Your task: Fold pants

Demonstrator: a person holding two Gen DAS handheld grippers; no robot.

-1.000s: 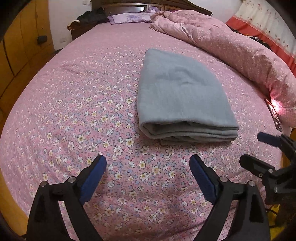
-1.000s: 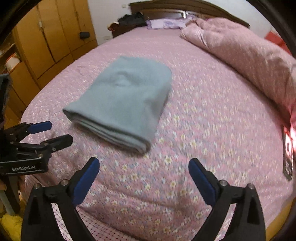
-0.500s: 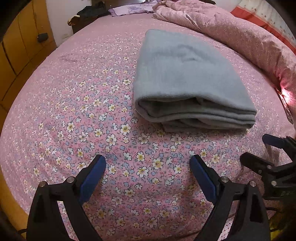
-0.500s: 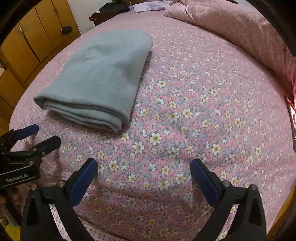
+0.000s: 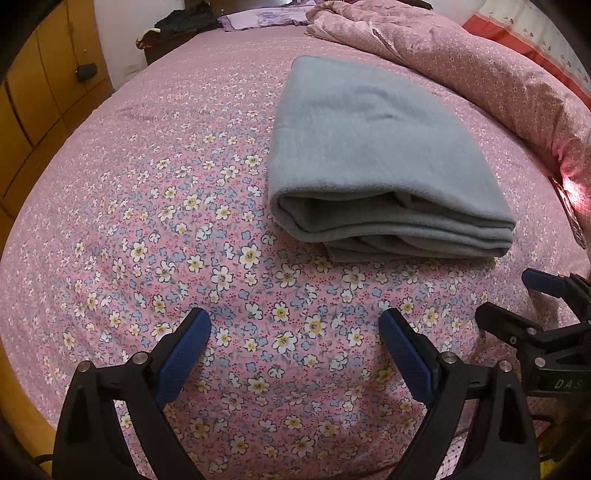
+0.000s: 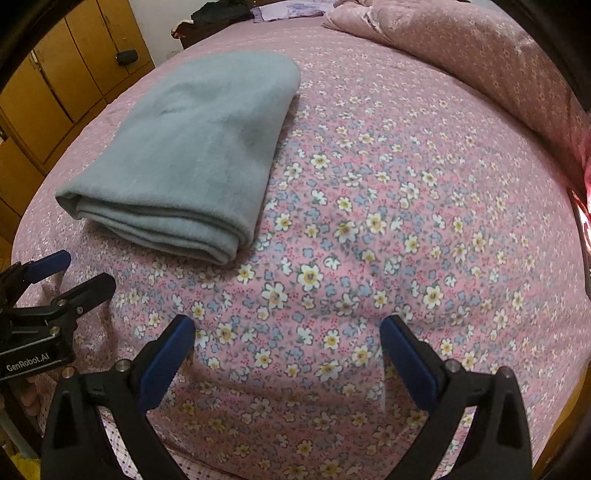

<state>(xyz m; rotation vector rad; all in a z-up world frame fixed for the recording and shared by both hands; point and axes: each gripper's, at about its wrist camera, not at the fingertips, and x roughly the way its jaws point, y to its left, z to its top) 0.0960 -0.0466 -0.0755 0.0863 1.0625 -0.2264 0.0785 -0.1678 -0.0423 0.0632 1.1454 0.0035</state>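
Note:
The grey pants lie folded into a thick rectangle on the pink flowered bed sheet, layered edges facing me. They also show in the right wrist view at upper left. My left gripper is open and empty, low over the sheet, a short way in front of the pants' near edge. My right gripper is open and empty, over bare sheet to the right of the pants. Each gripper shows in the other's view: the right one, the left one.
A bunched pink duvet runs along the bed's right side. Wooden cupboards stand to the left of the bed. Dark clothes and a lilac pillow lie at the headboard. A dark flat object lies at the right edge.
Both grippers have moved forward and lower toward the bed, so the folded pants appear larger and nearer. Both stay open. The pants have not moved.

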